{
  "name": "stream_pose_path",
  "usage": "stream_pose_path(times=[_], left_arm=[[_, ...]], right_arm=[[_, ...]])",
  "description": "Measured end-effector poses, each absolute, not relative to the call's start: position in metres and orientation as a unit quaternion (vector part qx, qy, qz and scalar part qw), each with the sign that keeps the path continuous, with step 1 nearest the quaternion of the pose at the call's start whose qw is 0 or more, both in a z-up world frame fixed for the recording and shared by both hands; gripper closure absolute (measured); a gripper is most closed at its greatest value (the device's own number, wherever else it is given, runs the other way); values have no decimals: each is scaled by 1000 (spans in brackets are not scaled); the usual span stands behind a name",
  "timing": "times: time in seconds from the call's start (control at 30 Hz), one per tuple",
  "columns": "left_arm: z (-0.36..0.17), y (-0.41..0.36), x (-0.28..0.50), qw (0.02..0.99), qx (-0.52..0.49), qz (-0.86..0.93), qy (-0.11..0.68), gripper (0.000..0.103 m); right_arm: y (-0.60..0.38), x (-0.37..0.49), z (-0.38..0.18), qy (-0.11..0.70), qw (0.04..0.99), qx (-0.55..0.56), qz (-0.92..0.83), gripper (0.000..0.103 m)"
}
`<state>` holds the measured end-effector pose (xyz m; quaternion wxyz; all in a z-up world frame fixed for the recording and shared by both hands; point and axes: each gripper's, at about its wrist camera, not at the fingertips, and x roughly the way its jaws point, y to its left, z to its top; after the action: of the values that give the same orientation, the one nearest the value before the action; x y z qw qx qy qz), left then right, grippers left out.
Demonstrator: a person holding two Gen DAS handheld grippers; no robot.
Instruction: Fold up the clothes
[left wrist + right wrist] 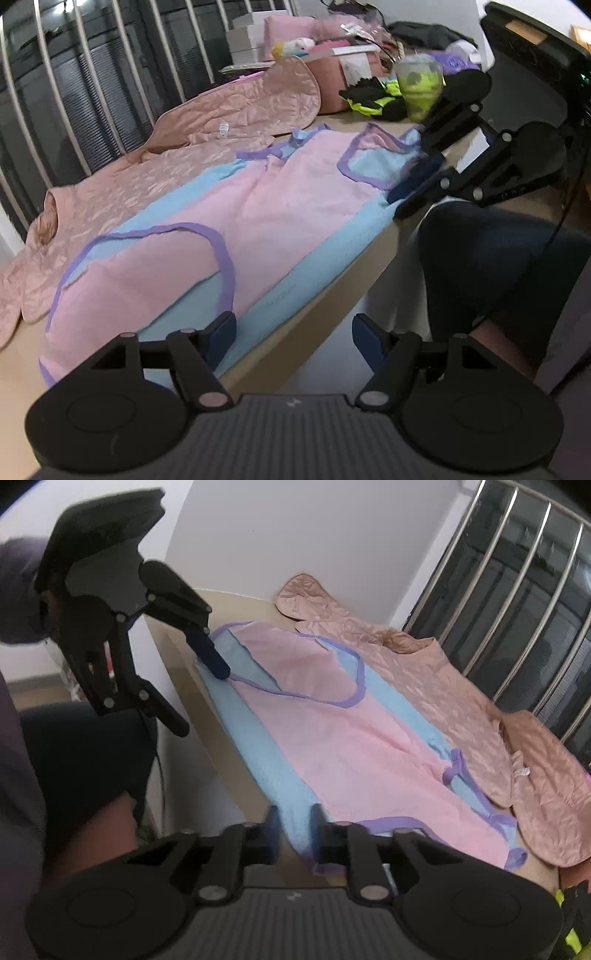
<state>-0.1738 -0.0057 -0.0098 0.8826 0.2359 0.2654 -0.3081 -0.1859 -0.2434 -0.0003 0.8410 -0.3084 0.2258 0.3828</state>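
The pink and blue garment (280, 206) lies flat and spread out on the beige table (317, 317), with its blue edge right along the table's near side. It has purple trim (225, 266) around its openings. It looks like one side has been laid over toward the middle, because pink cloth sits on top of blue, but I cannot tell for sure if that is a fold. No neat small bundle shows, so I think most of the folding is left to do. The left gripper (293, 334) has its two fingers wide apart, one over the blue edge of the cloth and one past the table's side, and they are not squeezing anything. The right gripper (293, 829) is at the other end of the garment. In its own view a gap shows between its fingers, with the blue corner just beside them. In the left view its tips look close together at the cloth, but that part is blurry. I take it as closed, and I cannot tell if any cloth is pinched in it. Behind the garment lies a shiny tan quilted piece (207, 122), touching it along the far side. Farther back are a pink box (347, 74), a green cup (419, 86) and other things.
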Motion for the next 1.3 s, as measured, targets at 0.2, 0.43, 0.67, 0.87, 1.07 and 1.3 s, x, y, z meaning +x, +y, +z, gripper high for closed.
stream_pose_path(times=[0.2, 0.43, 0.67, 0.87, 1.07, 1.3], left_arm=[[-6, -1, -173, 884, 216, -314, 272, 33], [0, 7, -165, 888, 199, -308, 277, 53], [8, 21, -158, 891, 178, -309, 281, 96], [9, 17, -162, 887, 190, -311, 284, 101], [12, 23, -165, 887, 174, -316, 288, 101], [27, 6, -169, 913, 181, -264, 253, 45]], right_arm=[[-253, -189, 3, 230, 844, -288, 390, 103], [-266, -195, 21, 213, 851, -269, 398, 103], [-282, -185, 40, 194, 875, -228, 380, 103], [-277, -188, 28, 194, 866, -261, 381, 78], [-252, -204, -9, 188, 816, -398, 376, 62], [-252, -198, 7, 176, 829, -385, 365, 100]])
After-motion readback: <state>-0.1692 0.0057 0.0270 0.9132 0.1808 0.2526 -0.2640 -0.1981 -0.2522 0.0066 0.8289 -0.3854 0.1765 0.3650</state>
